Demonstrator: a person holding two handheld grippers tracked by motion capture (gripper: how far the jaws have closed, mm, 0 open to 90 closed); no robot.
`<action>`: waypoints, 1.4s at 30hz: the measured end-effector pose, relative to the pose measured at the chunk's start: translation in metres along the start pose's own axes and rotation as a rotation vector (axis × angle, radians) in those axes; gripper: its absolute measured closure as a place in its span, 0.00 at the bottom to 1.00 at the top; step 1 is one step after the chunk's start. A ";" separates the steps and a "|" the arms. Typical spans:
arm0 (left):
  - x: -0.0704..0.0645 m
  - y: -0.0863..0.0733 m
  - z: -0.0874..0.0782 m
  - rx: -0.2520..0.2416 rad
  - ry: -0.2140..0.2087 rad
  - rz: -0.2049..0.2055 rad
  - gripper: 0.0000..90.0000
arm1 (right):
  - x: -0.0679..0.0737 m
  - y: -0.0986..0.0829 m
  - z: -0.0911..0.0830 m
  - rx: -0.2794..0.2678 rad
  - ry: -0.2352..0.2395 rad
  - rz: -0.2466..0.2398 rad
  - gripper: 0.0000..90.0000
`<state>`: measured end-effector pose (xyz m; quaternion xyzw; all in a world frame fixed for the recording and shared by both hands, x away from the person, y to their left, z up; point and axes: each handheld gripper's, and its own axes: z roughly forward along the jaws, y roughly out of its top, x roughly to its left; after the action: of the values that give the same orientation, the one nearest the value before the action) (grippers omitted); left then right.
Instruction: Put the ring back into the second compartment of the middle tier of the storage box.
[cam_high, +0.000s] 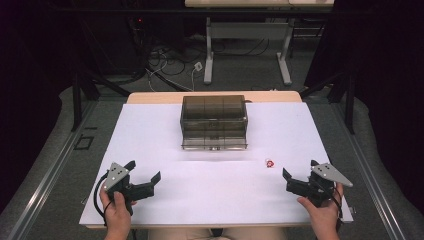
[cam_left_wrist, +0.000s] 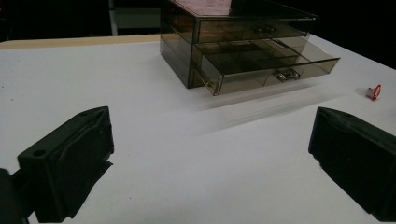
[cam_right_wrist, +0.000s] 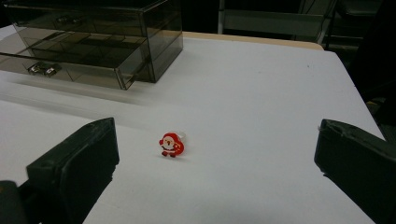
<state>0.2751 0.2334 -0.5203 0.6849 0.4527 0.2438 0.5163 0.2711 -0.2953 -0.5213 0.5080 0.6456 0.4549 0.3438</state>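
Wide-open, empty jaws on both the right gripper and left gripper flank the tiny red Santa charm, at twelve o'clock from the right gripper on the white counter; clumsy pinching could flick it away from the smoky plastic drawer box.

Drawer box cut off at the frame's left edge; its compartments' contents, perhaps empty, too murky to tell.
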 end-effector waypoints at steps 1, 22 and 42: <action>0.000 0.000 0.000 0.000 0.001 -0.001 0.00 | 0.001 0.000 0.000 0.016 0.002 0.002 0.00; 0.002 -0.001 -0.004 -0.014 0.020 -0.025 0.00 | 0.009 0.020 0.010 0.066 0.044 -0.099 0.18; 0.004 -0.002 -0.004 -0.008 0.018 -0.040 0.00 | 0.022 0.036 0.038 0.132 0.100 -0.095 0.35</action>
<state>0.2733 0.2385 -0.5213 0.6714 0.4701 0.2412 0.5197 0.3122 -0.2623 -0.5007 0.4751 0.7139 0.4194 0.2979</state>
